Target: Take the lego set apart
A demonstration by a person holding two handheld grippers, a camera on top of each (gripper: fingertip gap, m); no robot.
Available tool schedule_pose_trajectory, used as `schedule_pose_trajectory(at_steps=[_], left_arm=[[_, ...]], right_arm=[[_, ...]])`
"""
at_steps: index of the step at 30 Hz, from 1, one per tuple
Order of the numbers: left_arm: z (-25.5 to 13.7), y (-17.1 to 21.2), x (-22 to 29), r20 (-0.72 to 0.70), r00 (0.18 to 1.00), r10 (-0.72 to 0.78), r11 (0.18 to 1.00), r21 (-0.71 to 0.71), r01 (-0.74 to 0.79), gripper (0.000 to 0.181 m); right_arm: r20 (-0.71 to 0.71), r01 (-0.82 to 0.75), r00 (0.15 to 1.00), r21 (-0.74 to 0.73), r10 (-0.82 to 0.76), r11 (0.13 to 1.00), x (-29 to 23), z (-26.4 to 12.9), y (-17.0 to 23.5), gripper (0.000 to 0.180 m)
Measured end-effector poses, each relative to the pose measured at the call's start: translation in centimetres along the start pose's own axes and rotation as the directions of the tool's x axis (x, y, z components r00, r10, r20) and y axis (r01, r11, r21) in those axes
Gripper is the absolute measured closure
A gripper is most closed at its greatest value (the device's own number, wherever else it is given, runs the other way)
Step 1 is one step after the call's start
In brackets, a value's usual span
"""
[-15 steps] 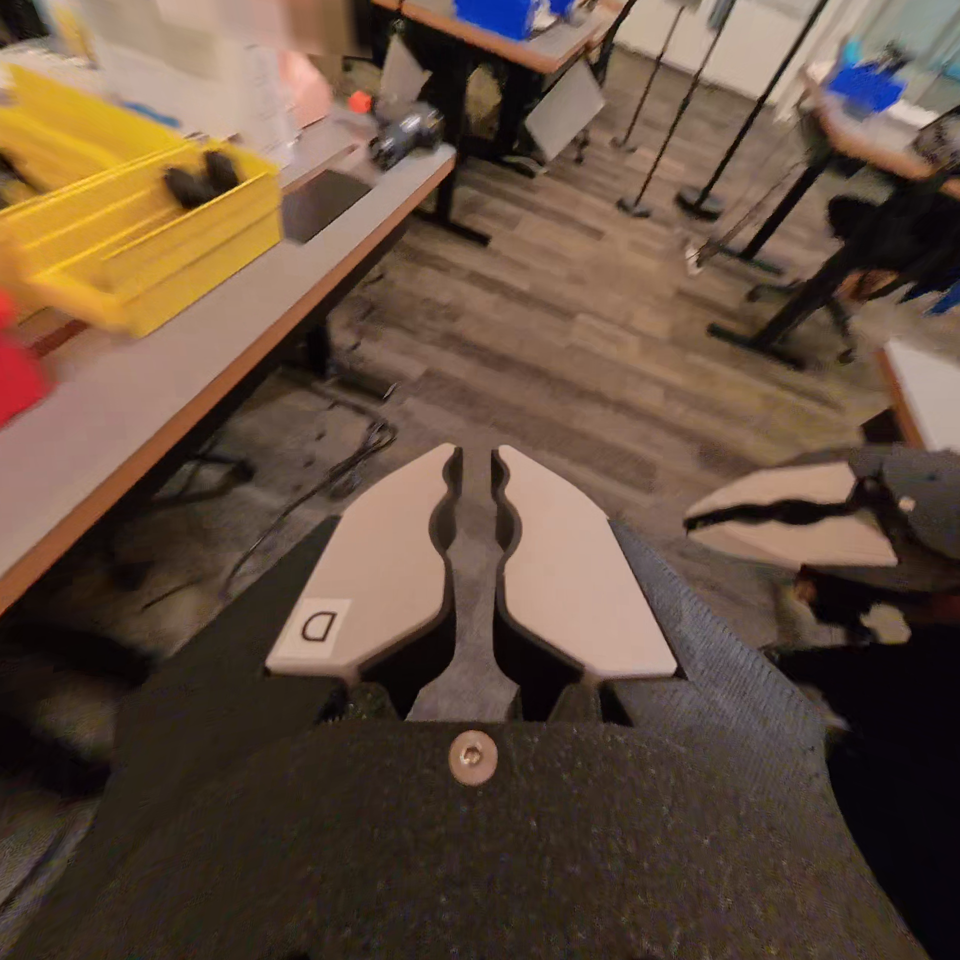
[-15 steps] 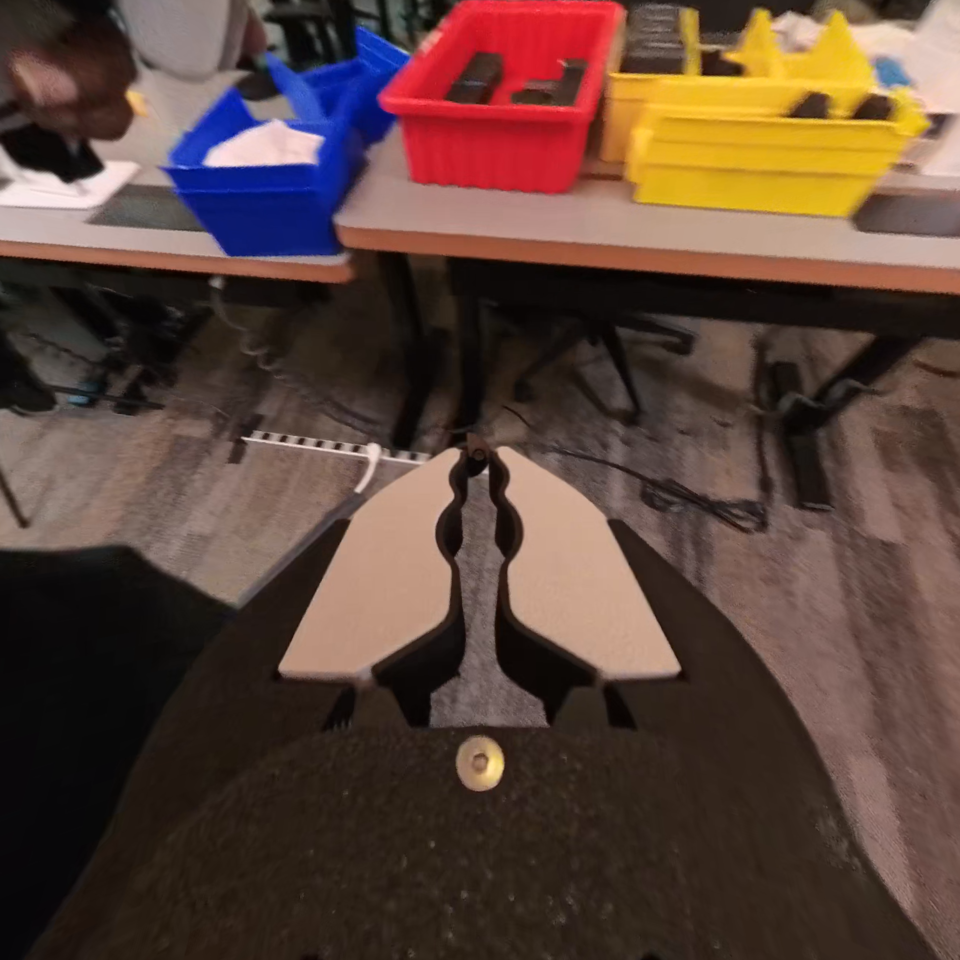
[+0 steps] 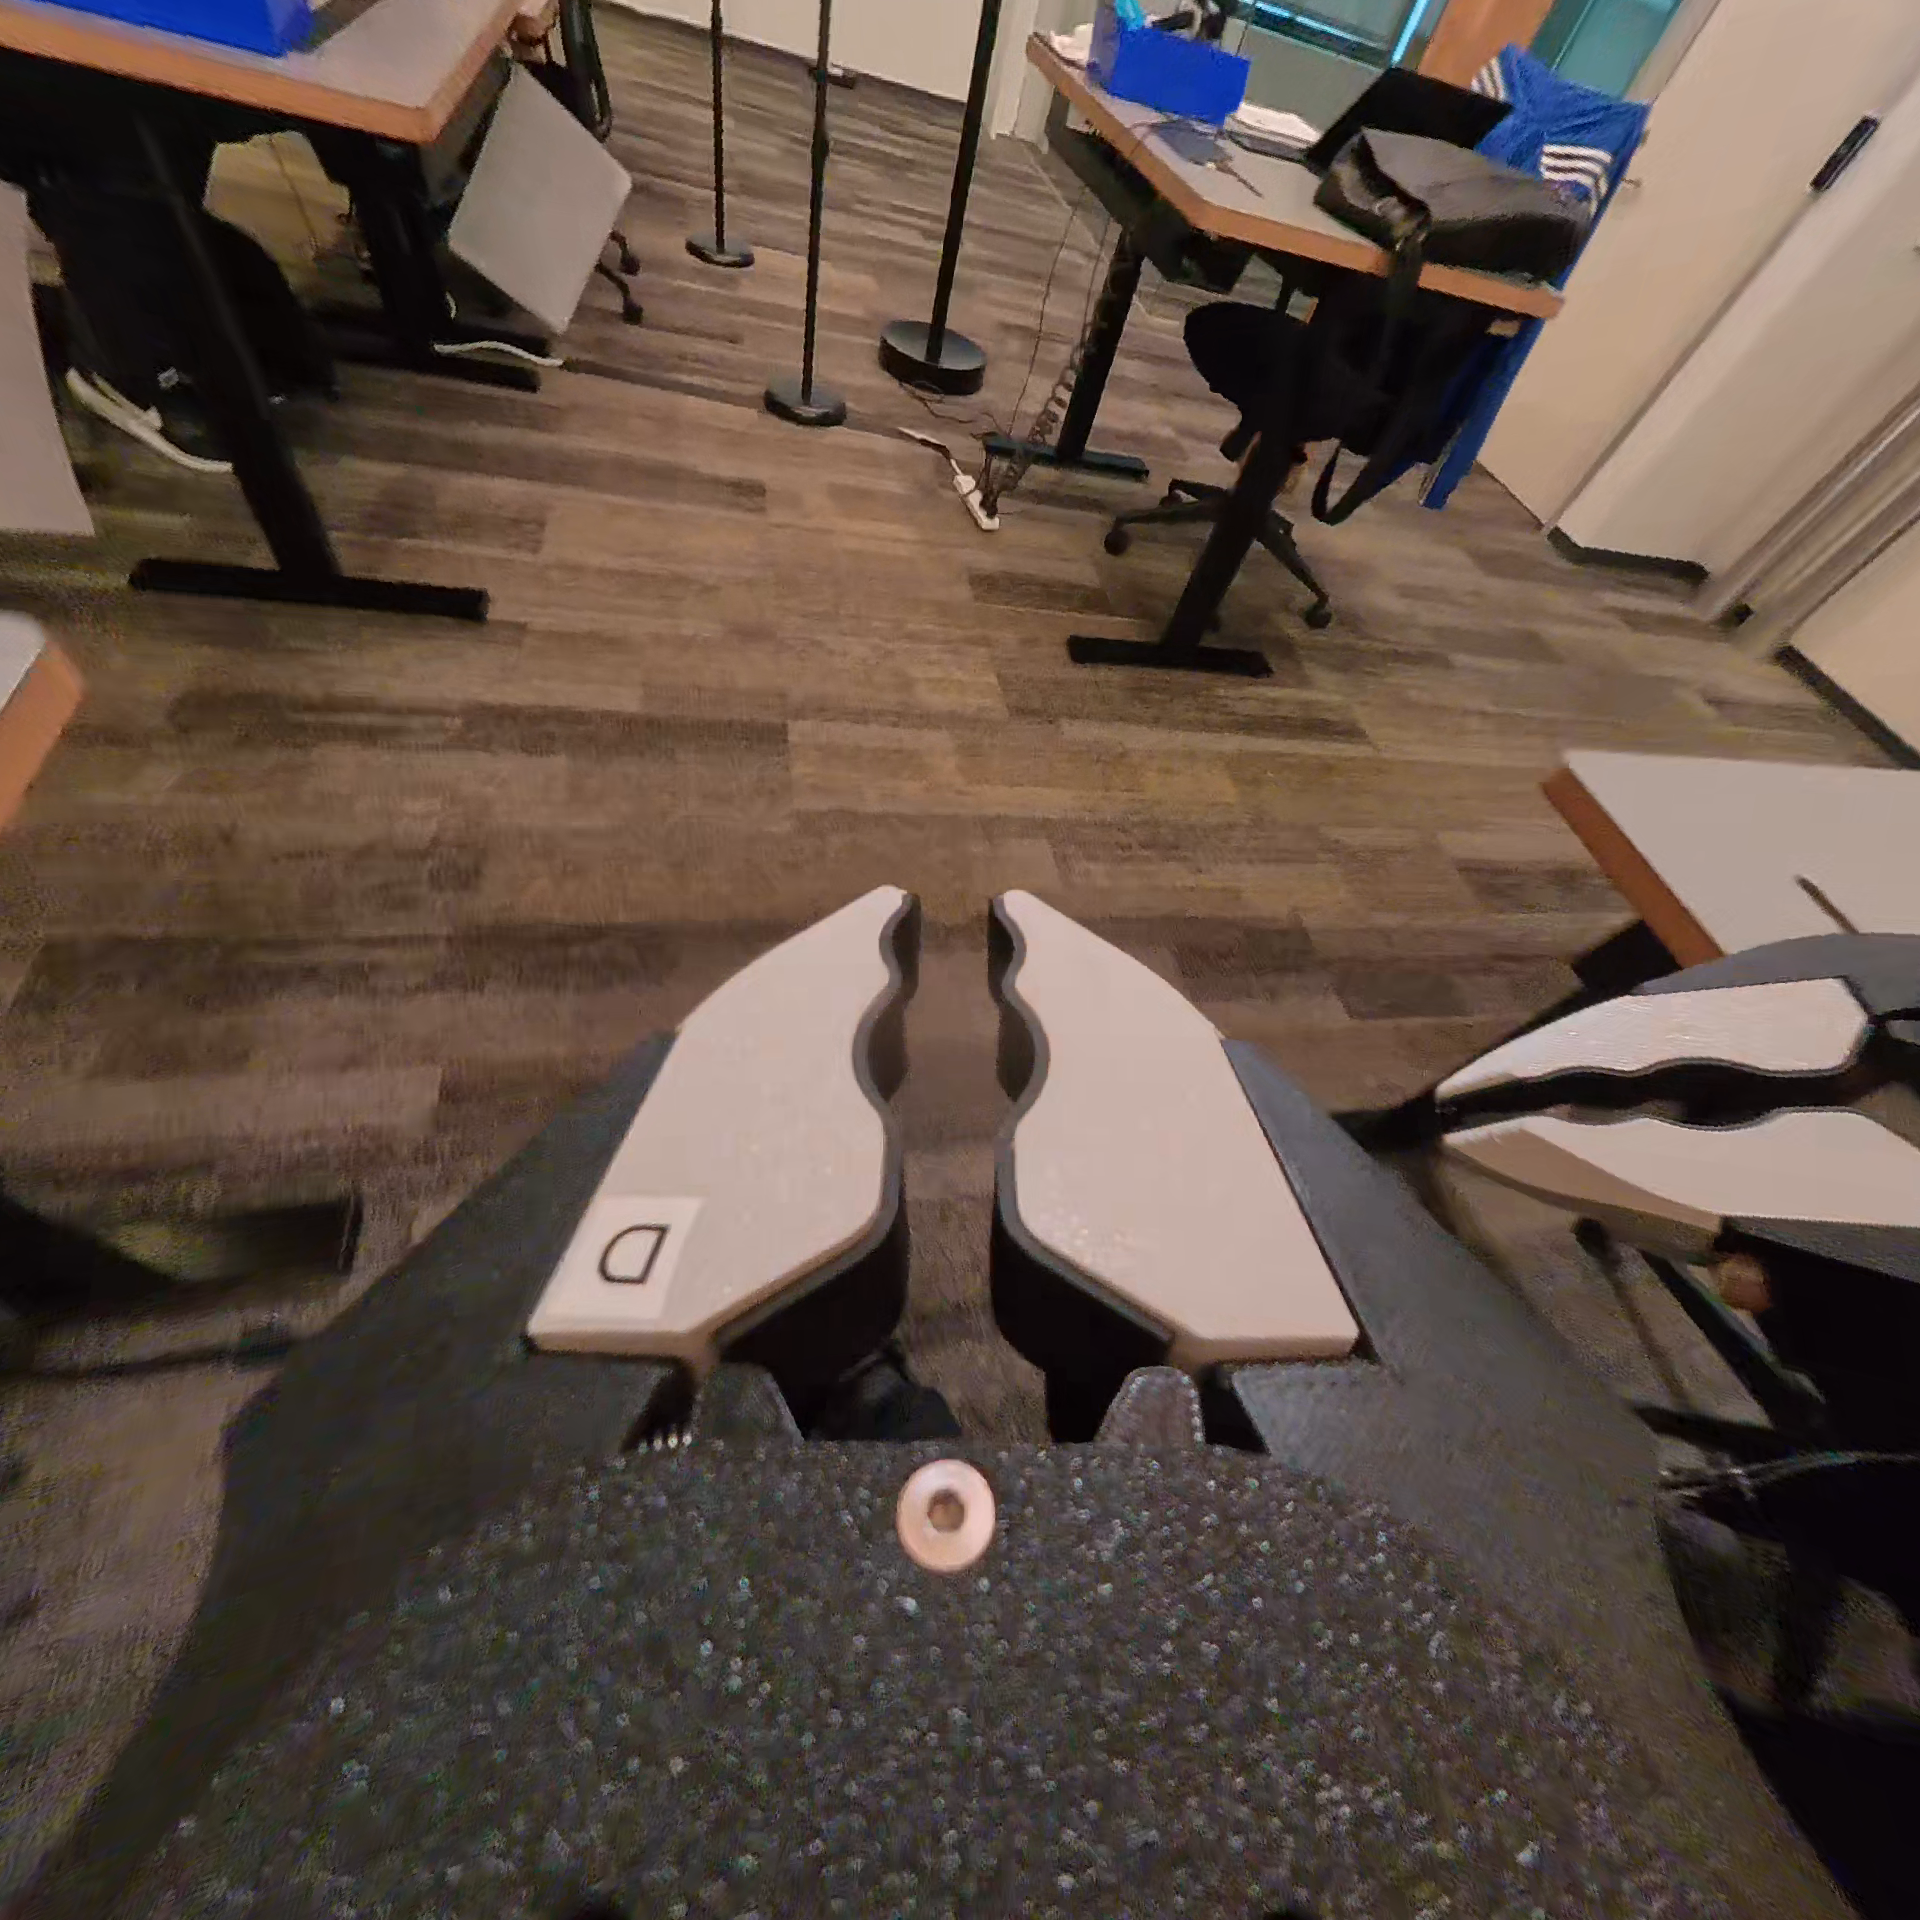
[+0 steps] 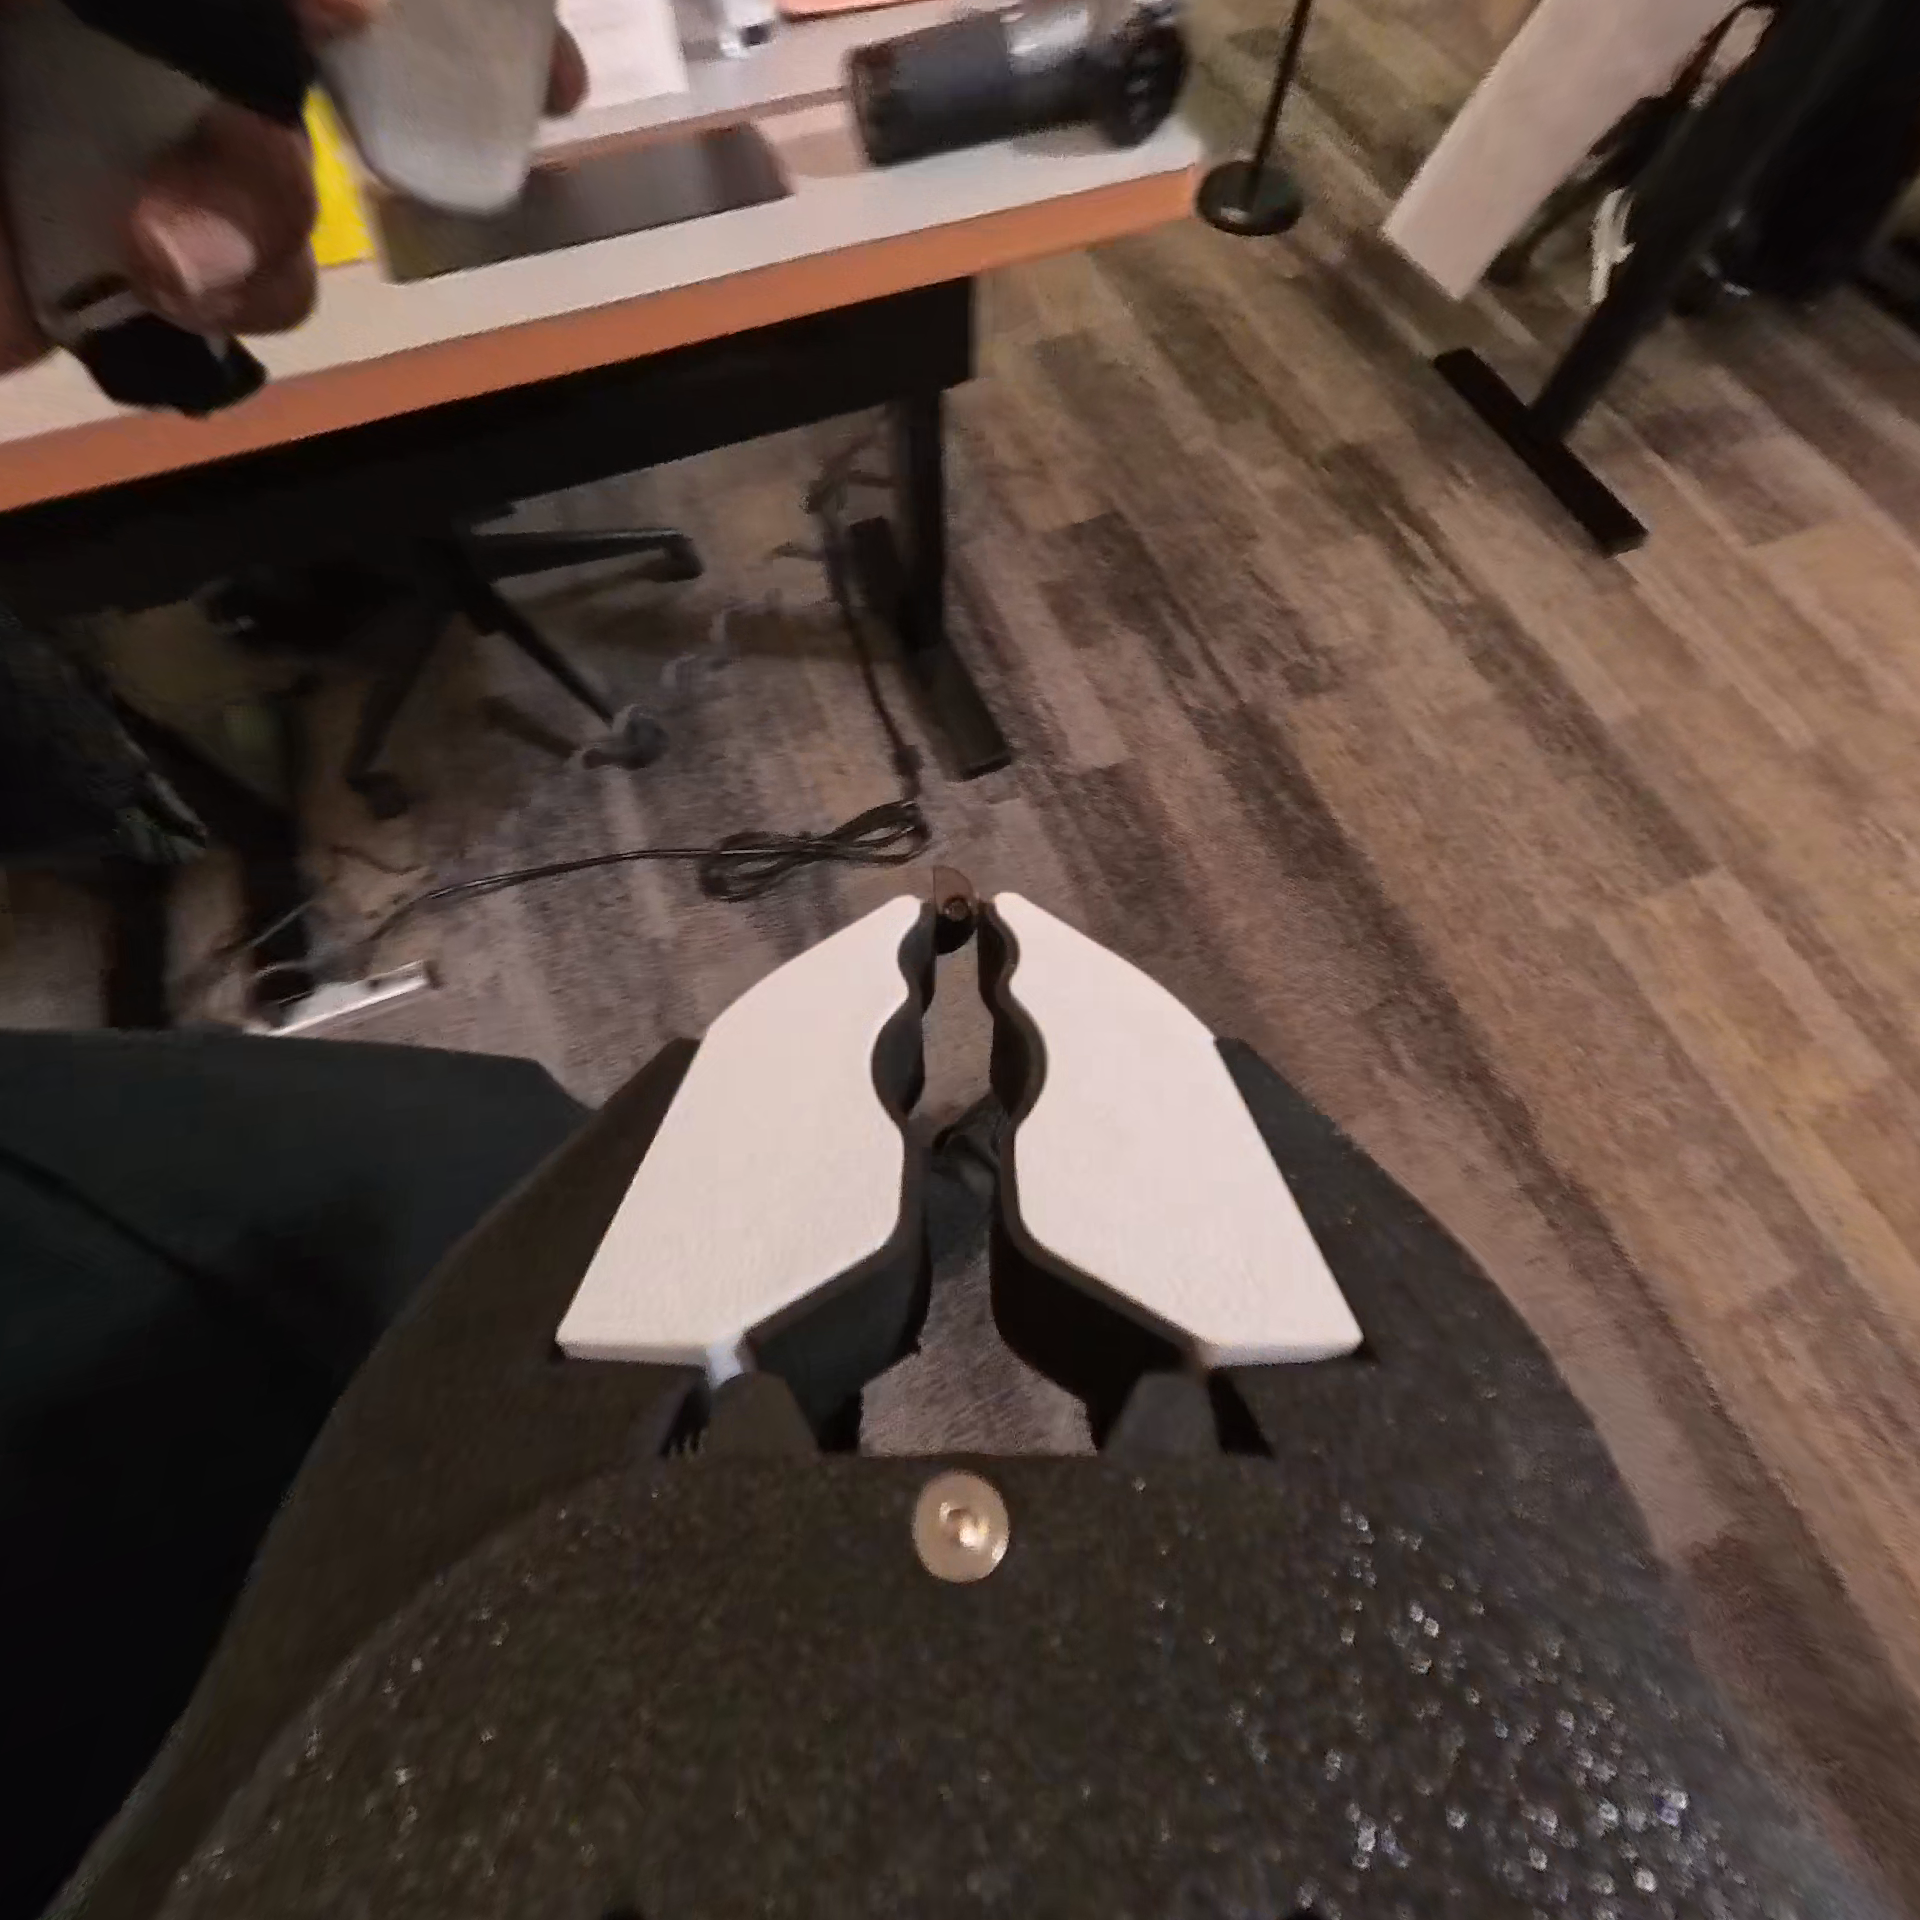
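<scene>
No lego set shows in either view. My left gripper (image 3: 954,914) hangs over the wood-look floor with its jaws a narrow gap apart and nothing between them. My right gripper (image 4: 954,906) is shut on a small dark piece (image 4: 951,899) pinched at its very tips, also held over the floor. The right gripper also shows at the right edge of the left wrist view (image 3: 1455,1103), pointing left, close beside the left gripper.
A grey desk (image 4: 644,281) with a black cylinder (image 4: 1018,73) stands ahead of the right gripper. A person's hand (image 4: 197,239) is at the top left. Cables (image 4: 810,847) lie on the floor. Pole stands (image 3: 932,353), a chair (image 3: 1247,374) and desks (image 3: 1299,218) stand farther off. Across from one pair of fingers to the other is roughly 15 centimetres.
Both views have swung away from the table with the coloured bins toward the open floor. The left jaws stand slightly wider apart. The right gripper still pinches the small dark piece.
</scene>
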State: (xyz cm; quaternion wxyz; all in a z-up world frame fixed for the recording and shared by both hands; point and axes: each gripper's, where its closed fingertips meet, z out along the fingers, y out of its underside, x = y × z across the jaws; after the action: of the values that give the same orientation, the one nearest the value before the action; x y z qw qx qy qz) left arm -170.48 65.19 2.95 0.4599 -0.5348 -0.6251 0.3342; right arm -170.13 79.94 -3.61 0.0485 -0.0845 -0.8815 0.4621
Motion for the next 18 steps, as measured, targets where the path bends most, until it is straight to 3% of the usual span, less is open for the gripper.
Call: schedule_pose_trajectory(at_steps=[4,7,12,18], left_arm=[[13.7,-6.2,-7.2,0.008,1.000,-0.018,0.997,0.070,0.017,0.174],[21.0,-12.6,-14.1,0.051,0.998,-0.042,0.995,0.093,0.037,0.173],[28.3,-20.7,-26.5,0.152,0.986,-0.066,0.994,0.097,0.052,0.172],[36.3,-23.5,-44.1,0.382,0.920,-0.089,0.993,0.107,0.052,0.181]], right_arm=[[-0.020,0.037,0.999,-0.034,-0.037,0.999,12.1,7.4,-5.8,0.172],[-0.002,0.049,0.999,-0.051,-0.050,0.997,20.3,12.7,-12.7,0.172],[0.028,0.077,0.997,-0.027,-0.076,0.997,30.8,23.0,-22.6,0.172],[0.210,0.144,0.968,-0.001,-0.140,0.990,39.9,41.1,-30.3,0.172]])
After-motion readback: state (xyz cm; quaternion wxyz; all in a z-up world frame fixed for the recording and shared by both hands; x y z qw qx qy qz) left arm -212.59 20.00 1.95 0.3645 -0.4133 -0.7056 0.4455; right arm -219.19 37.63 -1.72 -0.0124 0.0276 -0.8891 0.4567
